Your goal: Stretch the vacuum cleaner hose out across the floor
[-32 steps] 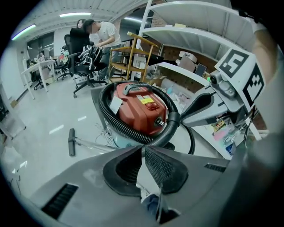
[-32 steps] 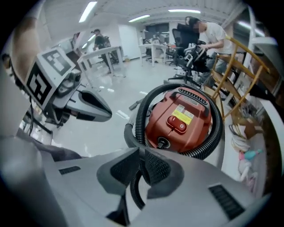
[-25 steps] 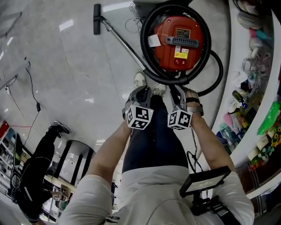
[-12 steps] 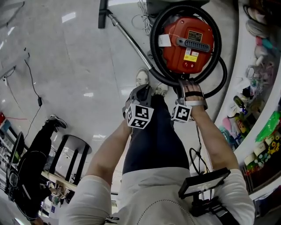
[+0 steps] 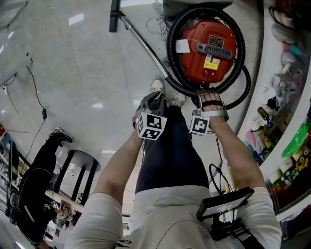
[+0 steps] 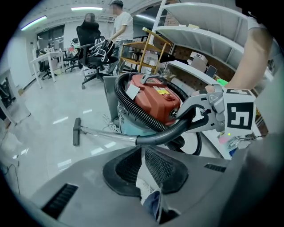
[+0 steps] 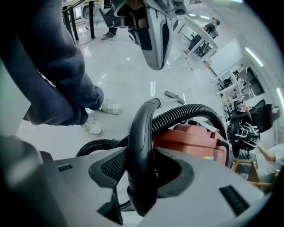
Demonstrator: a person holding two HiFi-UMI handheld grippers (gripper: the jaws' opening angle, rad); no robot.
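**A:** Where is the hose (image 5: 170,41) sitting?

**B:** It's lying coiled in a ring around the red canister (image 5: 194,65), just ahead of our shoes (image 5: 156,85). A second loop is bulging out on the side of the shelves (image 5: 286,73). None of it is running out across the floor (image 5: 73,73) yet, so we're judging the task as barely begun.

**A:** What are we taking it by?

**B:** The curved handle (image 7: 140,146), the rigid black bend where the ribbed hose is joining the metal wand (image 5: 143,44). Our right gripper (image 7: 142,166) is pointing steeply down over it. Its jaws have just been closing in, and the bend is sitting between the pads, which both appear to be pressing on it. We're likely choosing that spot because it looks stiff and shouldn't squash as the ribbed part might.

**A:** And the left gripper?

**B:** Our left gripper (image 6: 143,155) is hanging just beside the right one, pads pressed together with nothing between them. We're probably keeping it free to steady the wand or feed out loops.

**A:** Why does the wand's direction matter?

**B:** It's running away from the canister to the floor head (image 5: 114,14), so pulling the handle that way should be unwinding the ring. We're watching for the coil snagging and dragging the canister along.
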